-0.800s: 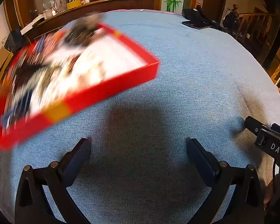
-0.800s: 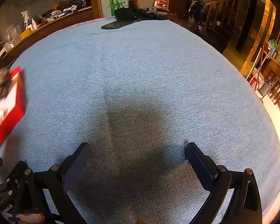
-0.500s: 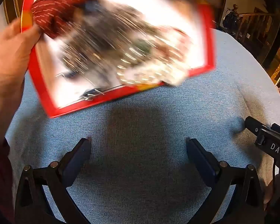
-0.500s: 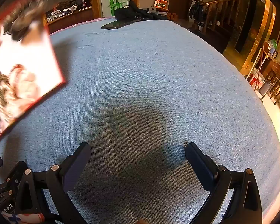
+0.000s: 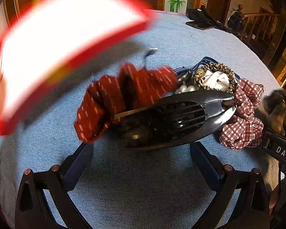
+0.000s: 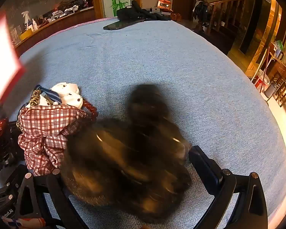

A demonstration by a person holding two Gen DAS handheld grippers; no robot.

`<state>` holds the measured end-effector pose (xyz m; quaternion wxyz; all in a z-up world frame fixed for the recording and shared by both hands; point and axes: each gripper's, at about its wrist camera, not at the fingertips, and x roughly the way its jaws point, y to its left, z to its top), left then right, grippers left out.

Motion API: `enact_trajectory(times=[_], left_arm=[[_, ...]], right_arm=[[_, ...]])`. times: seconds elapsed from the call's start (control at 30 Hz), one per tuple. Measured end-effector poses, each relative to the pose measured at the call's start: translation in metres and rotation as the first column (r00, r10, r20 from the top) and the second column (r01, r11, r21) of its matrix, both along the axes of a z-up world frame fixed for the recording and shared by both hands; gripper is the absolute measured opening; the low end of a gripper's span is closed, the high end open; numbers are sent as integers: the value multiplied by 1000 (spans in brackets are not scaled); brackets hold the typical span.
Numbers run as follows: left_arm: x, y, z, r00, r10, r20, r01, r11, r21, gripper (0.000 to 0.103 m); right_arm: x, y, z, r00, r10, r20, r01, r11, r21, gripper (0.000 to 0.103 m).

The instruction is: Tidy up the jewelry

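Both claws gape wide, empty. Blurred brown furry piece tumbles at the right gripper's twelve o'clock; it may roll away.

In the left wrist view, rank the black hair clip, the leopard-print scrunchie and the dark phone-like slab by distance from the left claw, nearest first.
1. Black hair clip: just ahead of the left claw, slightly right of centre.
2. Leopard-print scrunchie: behind the clip, right of centre, in the pile.
3. Dark phone-like slab: at the table's far edge, upper right.
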<state>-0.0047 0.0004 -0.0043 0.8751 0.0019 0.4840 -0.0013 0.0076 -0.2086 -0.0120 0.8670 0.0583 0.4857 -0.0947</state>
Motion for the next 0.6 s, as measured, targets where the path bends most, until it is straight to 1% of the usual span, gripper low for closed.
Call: enact_trajectory(times=[0.6], left_arm=[[3,0,-2,1000,1,-1,-1,1000,-5,103]], right_arm=[[0,-3,0,1000,0,-1,0,1000,-1,103]])
